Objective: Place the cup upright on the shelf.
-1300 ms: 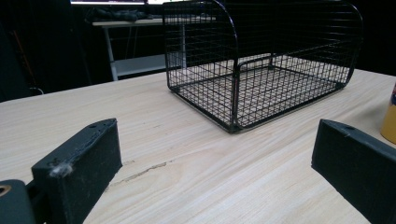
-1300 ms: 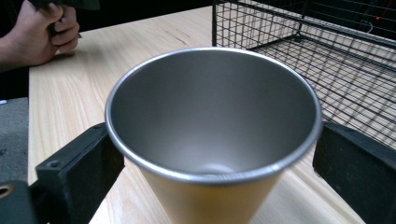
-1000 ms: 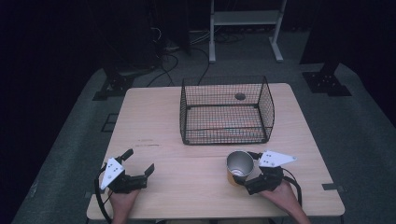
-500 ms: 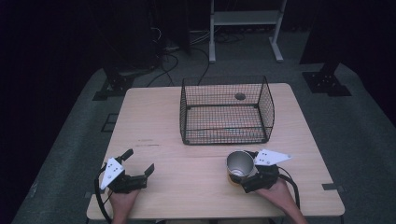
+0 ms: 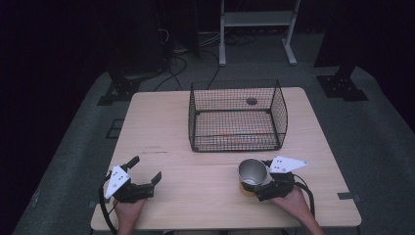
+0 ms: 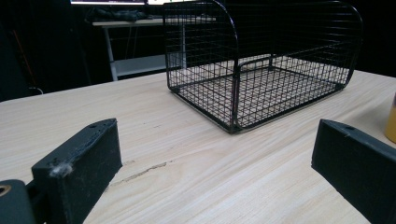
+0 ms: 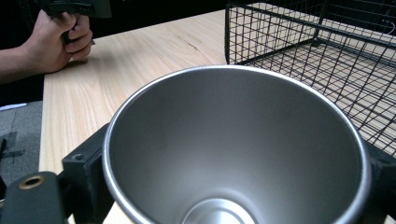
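Note:
A steel cup (image 5: 252, 171) with a yellow outside stands upright near the table's front right. My right gripper (image 5: 256, 183) is shut on it. In the right gripper view the cup's open mouth (image 7: 233, 149) sits between the two black jaws, and it is empty inside. My left gripper (image 5: 143, 172) rests at the front left of the table, open, with nothing between its wide-spread fingers (image 6: 79, 170). A black wire basket (image 5: 237, 117) stands in the middle of the table, just beyond the cup.
The wooden table (image 5: 161, 127) has bare room to the left of the basket (image 6: 261, 70) and between the two grippers. The yellow side of the cup (image 6: 391, 119) shows at the right edge of the left gripper view. A white shelf frame (image 5: 257, 19) stands on the floor behind.
The right hand has shifted slightly around the cup, which stays in about the same place. The left gripper has not moved.

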The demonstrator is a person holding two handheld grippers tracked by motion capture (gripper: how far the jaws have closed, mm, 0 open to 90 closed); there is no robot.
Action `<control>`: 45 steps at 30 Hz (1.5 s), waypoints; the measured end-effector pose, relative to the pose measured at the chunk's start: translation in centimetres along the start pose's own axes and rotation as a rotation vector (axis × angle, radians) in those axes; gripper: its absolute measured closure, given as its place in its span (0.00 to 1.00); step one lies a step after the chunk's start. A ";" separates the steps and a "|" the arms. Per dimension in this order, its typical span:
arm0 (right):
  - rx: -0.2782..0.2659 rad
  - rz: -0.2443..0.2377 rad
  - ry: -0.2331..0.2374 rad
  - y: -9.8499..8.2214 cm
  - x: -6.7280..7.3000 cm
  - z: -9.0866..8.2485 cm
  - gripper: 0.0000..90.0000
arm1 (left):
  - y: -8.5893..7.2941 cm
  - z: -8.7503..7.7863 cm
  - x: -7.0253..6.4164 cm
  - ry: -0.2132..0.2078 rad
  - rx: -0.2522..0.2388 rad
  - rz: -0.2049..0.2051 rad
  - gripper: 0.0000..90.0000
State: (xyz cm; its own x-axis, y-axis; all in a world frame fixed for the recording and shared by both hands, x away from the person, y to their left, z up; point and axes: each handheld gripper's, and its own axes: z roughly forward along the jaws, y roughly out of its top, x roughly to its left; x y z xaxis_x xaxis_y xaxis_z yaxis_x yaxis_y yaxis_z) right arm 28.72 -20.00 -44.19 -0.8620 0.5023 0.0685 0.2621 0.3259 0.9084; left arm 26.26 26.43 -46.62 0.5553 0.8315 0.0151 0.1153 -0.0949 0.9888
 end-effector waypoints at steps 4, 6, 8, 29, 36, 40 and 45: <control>-0.001 0.016 0.011 0.1 -0.3 -0.4 0.11 | 0.0 0.0 0.0 0.000 0.001 0.000 0.01; 0.002 0.019 0.013 0.2 -0.4 -0.7 0.11 | 0.0 0.0 0.0 0.000 0.003 0.000 0.01; 0.004 0.022 0.021 0.4 -0.5 -0.9 0.11 | 0.0 0.0 0.0 0.000 0.002 0.001 0.01; -0.017 0.048 0.074 2.9 -2.2 -2.1 0.11 | 0.0 0.0 0.0 -0.002 0.003 0.001 0.01; -0.015 0.050 0.080 4.0 -2.5 -2.5 0.11 | 0.0 0.1 0.0 -0.004 0.004 0.000 0.01; -0.026 0.051 0.088 4.7 -2.7 -2.7 0.11 | 0.0 0.1 0.0 -0.005 0.004 0.001 0.01; -0.030 0.054 0.102 5.3 -3.1 -2.9 0.11 | 0.0 0.1 0.0 -0.002 0.006 -0.002 0.01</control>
State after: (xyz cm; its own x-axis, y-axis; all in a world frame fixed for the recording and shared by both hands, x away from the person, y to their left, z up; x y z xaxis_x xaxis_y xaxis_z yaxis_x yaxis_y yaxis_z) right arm 31.51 -22.14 -38.38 -0.8870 0.4338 0.1584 0.2979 0.2752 0.9141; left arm 26.31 26.37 -46.64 0.5563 0.8309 0.0132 0.1208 -0.0966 0.9880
